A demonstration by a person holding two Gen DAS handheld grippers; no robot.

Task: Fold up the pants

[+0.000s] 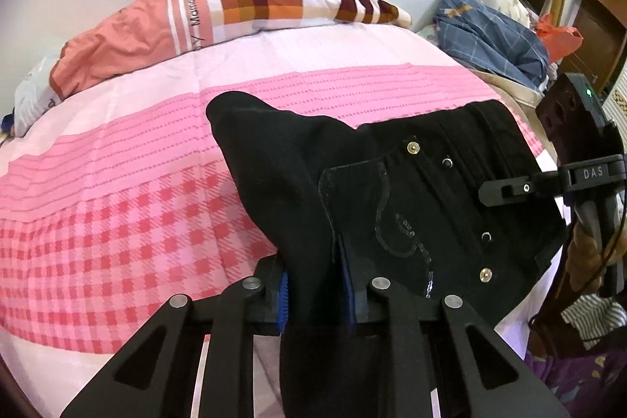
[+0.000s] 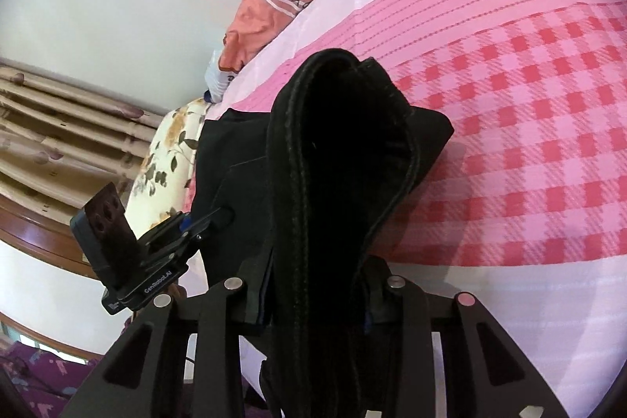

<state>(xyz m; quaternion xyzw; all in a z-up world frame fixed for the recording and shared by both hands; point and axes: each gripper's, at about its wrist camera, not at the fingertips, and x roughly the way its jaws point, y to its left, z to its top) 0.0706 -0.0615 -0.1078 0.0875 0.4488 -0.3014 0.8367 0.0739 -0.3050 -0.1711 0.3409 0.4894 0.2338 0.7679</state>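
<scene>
Black pants (image 1: pixel 411 190) with a stitched back pocket and metal rivets lie on the pink checked bed sheet (image 1: pixel 137 222). My left gripper (image 1: pixel 313 285) is shut on a bunched fold of the pants near the pocket. My right gripper (image 2: pixel 317 296) is shut on a thick folded edge of the pants (image 2: pixel 341 163), which stands up between its fingers. The right gripper also shows in the left wrist view (image 1: pixel 509 189) at the pants' right side. The left gripper shows in the right wrist view (image 2: pixel 203 226), holding the cloth at the left.
A checked orange and white pillow (image 1: pixel 235 6) lies at the head of the bed by the white wall. A heap of blue clothes (image 1: pixel 493 34) and an orange bag (image 1: pixel 556 34) sit at the far right. A floral cover (image 2: pixel 168 151) and curtains (image 2: pixel 58 128) are to the left.
</scene>
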